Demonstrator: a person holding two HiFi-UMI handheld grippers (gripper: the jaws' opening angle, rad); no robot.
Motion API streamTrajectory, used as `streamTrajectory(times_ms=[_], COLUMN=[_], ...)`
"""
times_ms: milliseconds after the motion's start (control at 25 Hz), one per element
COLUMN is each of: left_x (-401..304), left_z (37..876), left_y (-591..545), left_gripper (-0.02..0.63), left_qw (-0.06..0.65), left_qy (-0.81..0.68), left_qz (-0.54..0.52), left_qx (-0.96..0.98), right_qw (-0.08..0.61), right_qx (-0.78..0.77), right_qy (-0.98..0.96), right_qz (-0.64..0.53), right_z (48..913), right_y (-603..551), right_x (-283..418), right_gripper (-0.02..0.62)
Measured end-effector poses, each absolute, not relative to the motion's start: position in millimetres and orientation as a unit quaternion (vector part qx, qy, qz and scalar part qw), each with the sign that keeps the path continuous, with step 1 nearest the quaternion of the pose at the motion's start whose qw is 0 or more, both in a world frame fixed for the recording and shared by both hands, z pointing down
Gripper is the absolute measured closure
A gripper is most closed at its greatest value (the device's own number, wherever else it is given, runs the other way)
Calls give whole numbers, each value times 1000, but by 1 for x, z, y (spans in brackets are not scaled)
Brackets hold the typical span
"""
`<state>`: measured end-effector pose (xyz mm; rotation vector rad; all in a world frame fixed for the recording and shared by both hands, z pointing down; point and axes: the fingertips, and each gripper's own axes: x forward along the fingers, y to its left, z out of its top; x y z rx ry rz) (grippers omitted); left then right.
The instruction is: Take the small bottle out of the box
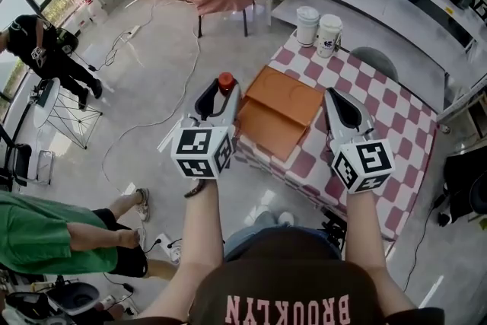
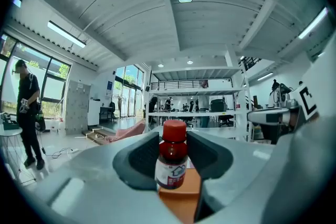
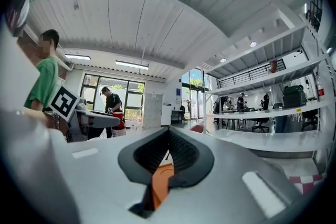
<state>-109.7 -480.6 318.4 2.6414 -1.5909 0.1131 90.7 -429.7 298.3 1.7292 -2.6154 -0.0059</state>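
Just off the left edge of the checkered table (image 1: 396,118), the left gripper (image 1: 221,92) has its fingers (image 2: 144,159) closed on the small bottle (image 2: 171,160) — dark glass, red cap, white label — which stands upright between the pads, outside the box and clear of it. The orange box (image 1: 278,112) lies on the table between the two grippers, just beside the left one. The right gripper (image 1: 335,100) hangs over the table on the box's other side — its fingers meet at the tips with nothing between them. Two white cups (image 1: 307,27) stand at the table's far end.
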Motion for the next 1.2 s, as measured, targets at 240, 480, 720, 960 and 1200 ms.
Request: streamTrajectory(times_ms=[240,480,720,960,1200], left_x=[-111,-104,-84,-67,-67], left_z=[309,311,338,365,364], left_y=[-483,-489,-500,-502,-507], left_gripper=[439,442,446,459,461], left_qw=[27,30,56,77,75], left_qy=[-514,-501,-480,-465,-466], left_qz=[20,10,9,20,17], left_qx=[857,865,876,882,882], right_qw=[6,9,14,22,22], right_qx=[558,559,561,576,579], right_qy=[-830,-829,-827,-817,-815], right_qz=[-21,-25,-21,-16,-15], right_z=[290,289,292,299,301], right_y=[-429,-429,-429,-429,-433], right_x=[92,90,94,110,114], right_gripper=[595,595,595,595,595])
